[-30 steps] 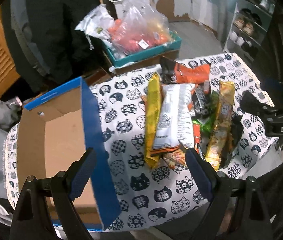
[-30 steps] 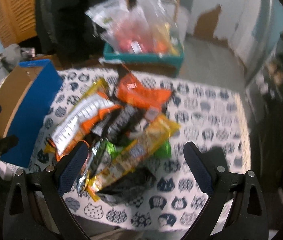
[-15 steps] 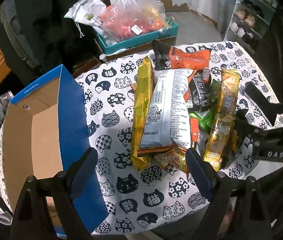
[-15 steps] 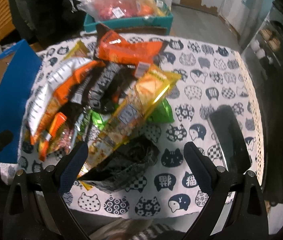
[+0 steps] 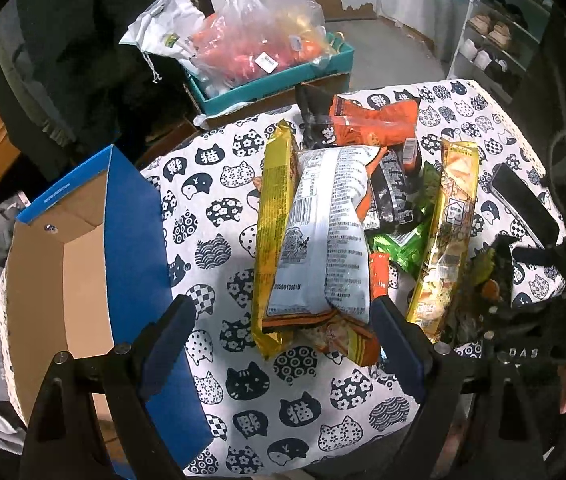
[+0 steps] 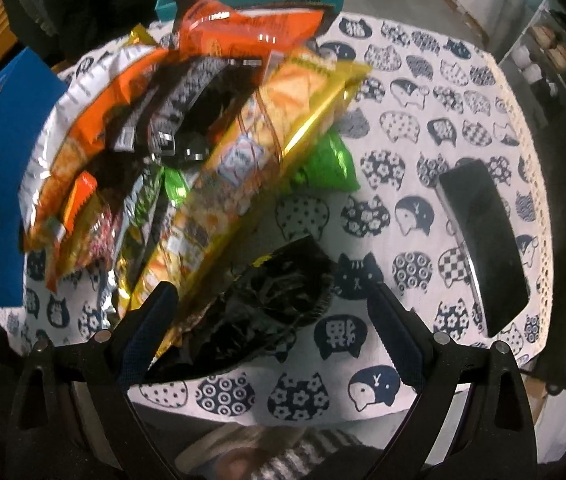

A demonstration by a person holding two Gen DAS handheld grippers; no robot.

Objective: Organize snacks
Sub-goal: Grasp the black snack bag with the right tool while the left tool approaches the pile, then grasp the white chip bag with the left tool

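A heap of snack packets lies on a cat-print tablecloth [image 5: 219,184]. On top is a white and orange chip bag [image 5: 323,232], with a yellow packet [image 5: 271,216] to its left and a long golden packet [image 5: 449,232] to its right. My left gripper [image 5: 283,332] is open, its fingers either side of the chip bag's near end. An open blue cardboard box [image 5: 131,232] stands left of the heap. My right gripper [image 6: 273,320] is open around a black crinkled packet [image 6: 271,300], beside the golden packet [image 6: 251,172].
A black phone [image 6: 483,244] lies on the cloth at the right. Beyond the table a teal tray [image 5: 283,76] holds plastic bags of food. A shoe shelf [image 5: 499,32] stands at the far right. A striped sleeve [image 6: 295,460] shows below the table edge.
Both grippers have come down and closer to the heap. The right one now has its fingers around the black packet. Both stay open.
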